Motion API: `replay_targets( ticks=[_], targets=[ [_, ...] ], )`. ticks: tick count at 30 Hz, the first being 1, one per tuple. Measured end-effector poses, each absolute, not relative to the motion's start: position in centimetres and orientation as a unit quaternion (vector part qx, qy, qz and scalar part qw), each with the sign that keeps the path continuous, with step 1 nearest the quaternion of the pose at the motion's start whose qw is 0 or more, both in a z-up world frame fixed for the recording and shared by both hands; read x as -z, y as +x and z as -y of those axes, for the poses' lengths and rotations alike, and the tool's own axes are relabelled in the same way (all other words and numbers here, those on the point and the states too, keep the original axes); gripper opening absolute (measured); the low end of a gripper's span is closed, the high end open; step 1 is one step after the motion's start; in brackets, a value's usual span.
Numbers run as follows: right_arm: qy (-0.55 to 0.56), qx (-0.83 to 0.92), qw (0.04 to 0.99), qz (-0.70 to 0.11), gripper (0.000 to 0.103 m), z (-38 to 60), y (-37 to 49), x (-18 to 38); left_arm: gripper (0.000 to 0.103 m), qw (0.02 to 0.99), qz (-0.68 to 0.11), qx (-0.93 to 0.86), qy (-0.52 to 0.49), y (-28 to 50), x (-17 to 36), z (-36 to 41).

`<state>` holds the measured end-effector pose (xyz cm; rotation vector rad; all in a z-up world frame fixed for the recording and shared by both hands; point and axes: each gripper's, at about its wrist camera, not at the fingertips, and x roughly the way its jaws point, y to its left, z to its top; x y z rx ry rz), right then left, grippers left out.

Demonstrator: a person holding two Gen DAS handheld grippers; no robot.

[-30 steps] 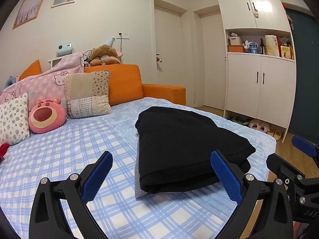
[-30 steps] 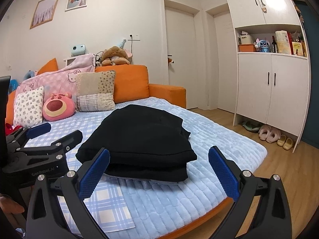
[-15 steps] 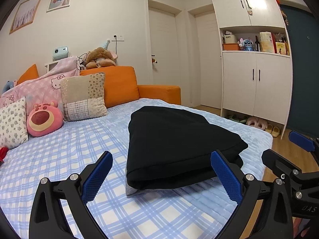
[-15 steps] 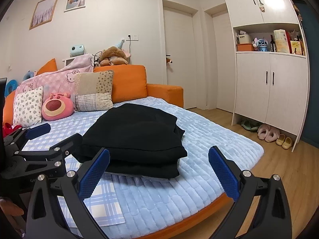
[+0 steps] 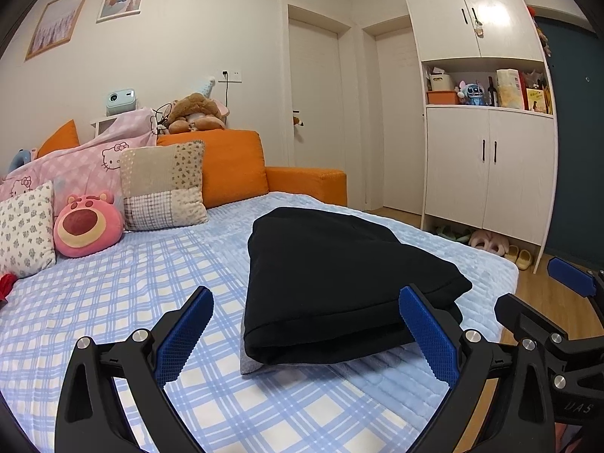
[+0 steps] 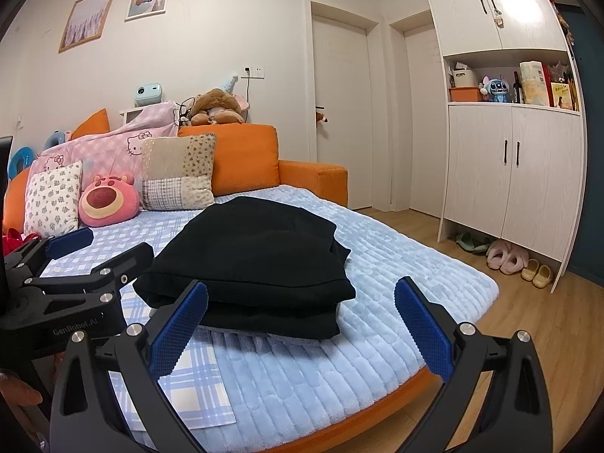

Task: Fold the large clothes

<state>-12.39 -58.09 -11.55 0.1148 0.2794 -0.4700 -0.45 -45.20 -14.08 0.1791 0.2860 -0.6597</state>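
Observation:
A black garment (image 5: 332,279) lies folded in a thick stack on the blue bed cover (image 5: 113,302); a grey layer shows under its near edge. It also shows in the right wrist view (image 6: 256,260). My left gripper (image 5: 305,336) is open and empty, held just short of the stack's near edge. My right gripper (image 6: 302,324) is open and empty, in front of the stack's near right corner. The left gripper (image 6: 75,264) shows at the left of the right wrist view. The right gripper (image 5: 547,302) shows at the right of the left wrist view.
Cushions (image 5: 162,188) and a pink bear plush (image 5: 87,226) line the orange sofa back (image 5: 234,166) at the far side. A white cabinet (image 6: 509,173) stands right, with slippers (image 6: 506,260) on the wood floor (image 6: 528,321) under it. The bed edge (image 6: 339,426) is near.
Both grippers have drawn back and lowered a little from the folded stack, so it sits farther off. Both stay open. The garment has not moved.

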Motion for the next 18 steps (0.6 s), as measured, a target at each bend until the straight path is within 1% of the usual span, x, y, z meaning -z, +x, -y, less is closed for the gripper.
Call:
replay_targets(
  ticks=[18],
  targets=[
    [0.056, 0.236, 0.96, -0.142, 0.098, 58.29, -11.81, 11.66, 0.1, 0.932, -0.14, 0.323, 0.089, -0.69, 14.26, 45.26]
  ],
)
